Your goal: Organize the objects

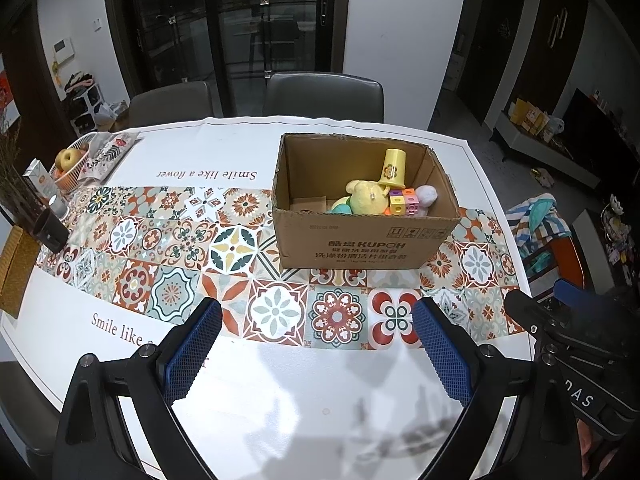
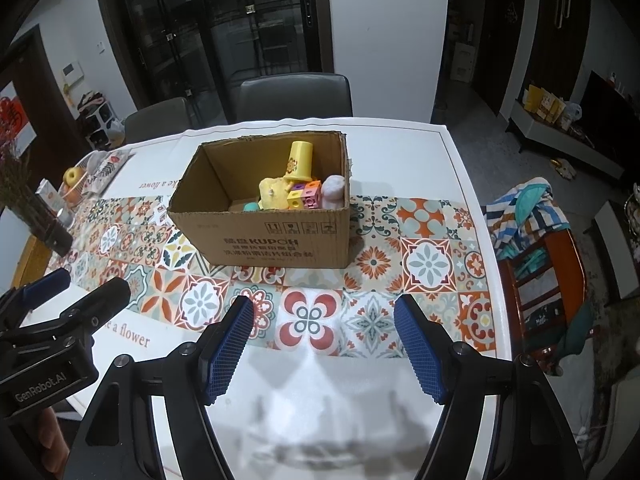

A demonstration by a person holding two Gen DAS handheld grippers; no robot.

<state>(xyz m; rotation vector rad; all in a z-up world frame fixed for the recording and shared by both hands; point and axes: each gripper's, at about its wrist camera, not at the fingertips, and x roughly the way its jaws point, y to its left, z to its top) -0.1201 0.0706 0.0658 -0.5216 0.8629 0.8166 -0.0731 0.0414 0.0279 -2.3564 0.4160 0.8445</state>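
Right tool [image 2: 323, 316] spread, empty, facing cardboard box [image 2: 276, 236] of toys [image 2: 298, 184], perhaps plush.

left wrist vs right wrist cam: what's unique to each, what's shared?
Left wrist only: open left gripper up close, and a woven tan mat at the table's left edge.
Right wrist only: open right gripper up close, and the wooden chair's red seat under the striped cloth.
Both: brown cardboard box holding an upturned yellow plastic cup, yellow plush toy and coloured cubes, on the patterned tablecloth.

Open cardboard box [image 1: 360, 236] holds yellow cup [image 1: 393, 169], plush [image 1: 366, 198], blocks [image 1: 404, 202].
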